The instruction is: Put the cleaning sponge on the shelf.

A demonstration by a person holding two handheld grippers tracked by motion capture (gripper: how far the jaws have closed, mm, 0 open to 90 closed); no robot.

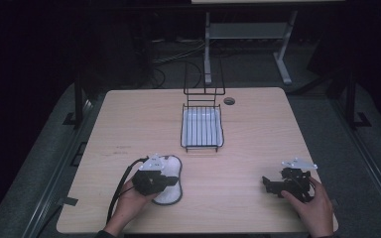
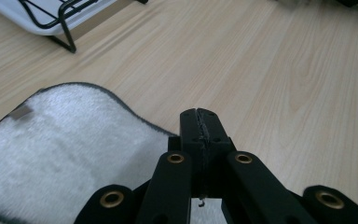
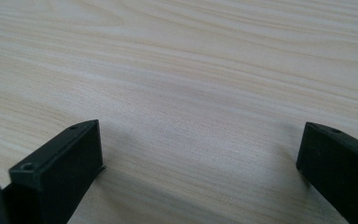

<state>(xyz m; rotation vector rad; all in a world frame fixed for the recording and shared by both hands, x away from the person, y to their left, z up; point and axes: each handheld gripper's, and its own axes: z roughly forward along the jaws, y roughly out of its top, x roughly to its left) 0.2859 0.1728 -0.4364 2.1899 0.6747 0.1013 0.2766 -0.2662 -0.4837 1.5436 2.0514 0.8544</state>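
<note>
**Closed jaws at the edge of a fleecy insole**

The left hand-held gripper hovers with its jaws pressed flat together, nothing visibly between them, right at the dark-trimmed edge of a white fleecy insole lying on the counter. In the high view the gripper body covers part of the insole, so whether the tips touch it cannot be told. Well off to its side, the right hand-held gripper stands with jaws spread wide over bare wood. Beyond both, a black wire rack holds a white tray, its far end lost in gloom.
</note>
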